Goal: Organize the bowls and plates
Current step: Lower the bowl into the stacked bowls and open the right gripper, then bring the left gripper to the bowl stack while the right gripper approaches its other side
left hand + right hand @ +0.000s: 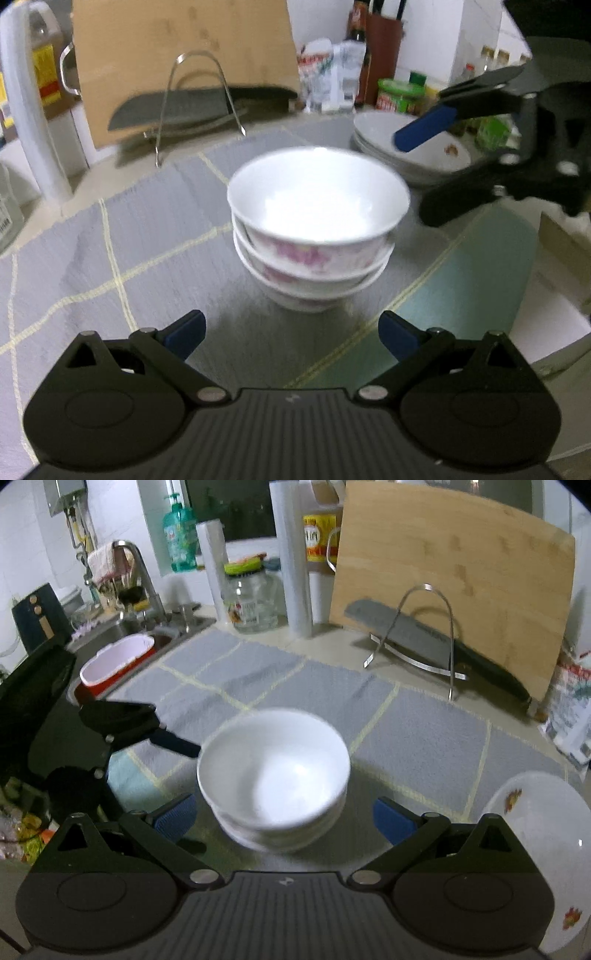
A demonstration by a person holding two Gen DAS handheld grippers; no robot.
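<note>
A stack of three white bowls (pixel 314 229) with pink flower patterns stands on the grey checked mat; it also shows in the right wrist view (pixel 275 779). My left gripper (pixel 291 334) is open and empty, just short of the stack. My right gripper (pixel 282 818) is open, its blue pads on either side of the stack's near edge, not touching. A stack of white plates (pixel 436 157) sits behind the bowls on the right; it shows at the right wrist view's lower right (pixel 546 834). The right gripper shows in the left view (pixel 424 127) above the plates.
A wire plate rack (pixel 417 638) stands before a leaning wooden cutting board (pixel 454 572), with a dark knife (pixel 436 638) lying beneath. Jars, bottles and paper rolls line the back. A sink with a red tub (pixel 116 662) is at the far left.
</note>
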